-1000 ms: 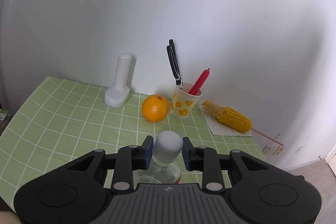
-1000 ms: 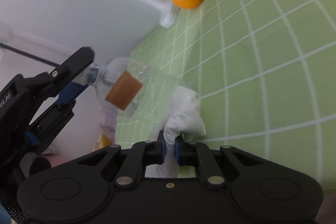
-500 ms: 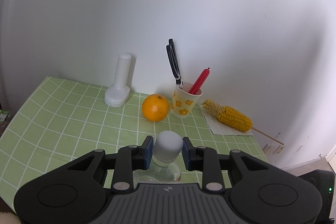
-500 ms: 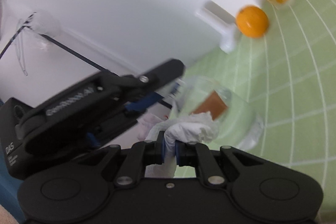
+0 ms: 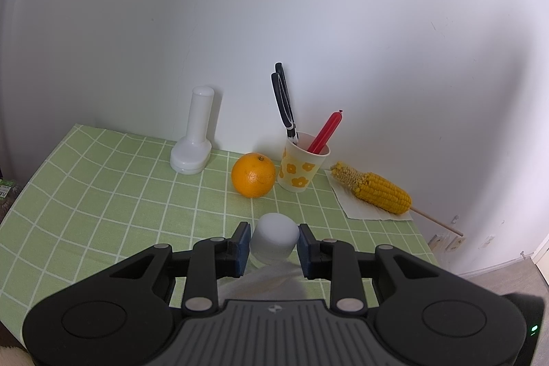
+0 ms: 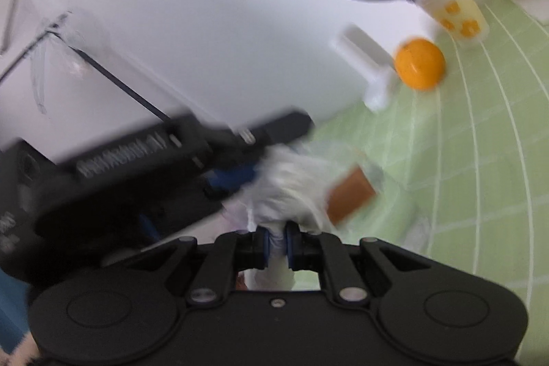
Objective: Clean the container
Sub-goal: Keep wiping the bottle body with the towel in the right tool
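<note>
My left gripper is shut on the white cap of a clear bottle and holds it above the green checked cloth. The bottle's body is mostly hidden below the gripper. In the right wrist view the bottle shows, blurred, with an orange-brown label. My right gripper is shut on a crumpled white tissue that is pressed against the bottle's side, close to the left gripper.
At the back of the green checked tablecloth stand a white bottle-shaped object, an orange, a flowered cup with scissors and a red stick, and a corn cob on paper. The wall is right behind.
My right gripper has carried the tissue up from the cloth and onto the bottle's side, still in blurred motion. The left gripper and bottle have stayed put.
</note>
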